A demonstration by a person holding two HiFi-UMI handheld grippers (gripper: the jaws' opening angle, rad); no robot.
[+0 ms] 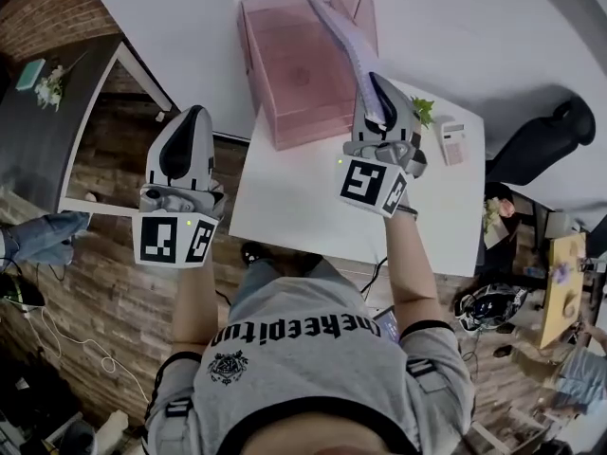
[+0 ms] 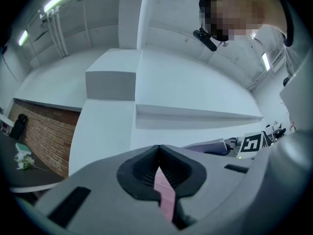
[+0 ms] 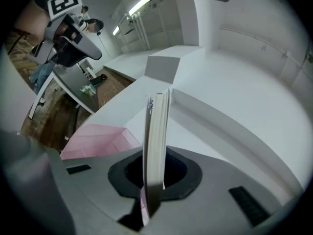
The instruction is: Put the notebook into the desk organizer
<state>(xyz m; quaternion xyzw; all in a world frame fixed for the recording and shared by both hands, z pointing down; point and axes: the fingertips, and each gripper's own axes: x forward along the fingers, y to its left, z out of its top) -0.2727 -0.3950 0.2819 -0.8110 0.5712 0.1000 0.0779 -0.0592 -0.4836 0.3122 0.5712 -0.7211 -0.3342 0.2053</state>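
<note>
My right gripper (image 1: 376,102) is shut on a thin lavender notebook (image 1: 346,45) at its near end. The notebook stands on edge and slants away over the right side of the pink translucent desk organizer (image 1: 294,74), which stands open-topped on the white table (image 1: 294,207). In the right gripper view the notebook (image 3: 157,131) rises edge-on from between the jaws, with the organizer (image 3: 98,136) low on the left. My left gripper (image 1: 190,126) hangs off the table's left edge over the floor; it is shut and holds nothing. From the left gripper view the notebook (image 2: 210,145) shows at the right.
A small calculator (image 1: 453,143) and a little green plant (image 1: 422,110) sit on the table right of my right gripper. A black office chair (image 1: 545,140) stands further right. A dark side table with flowers (image 1: 47,83) is at the far left.
</note>
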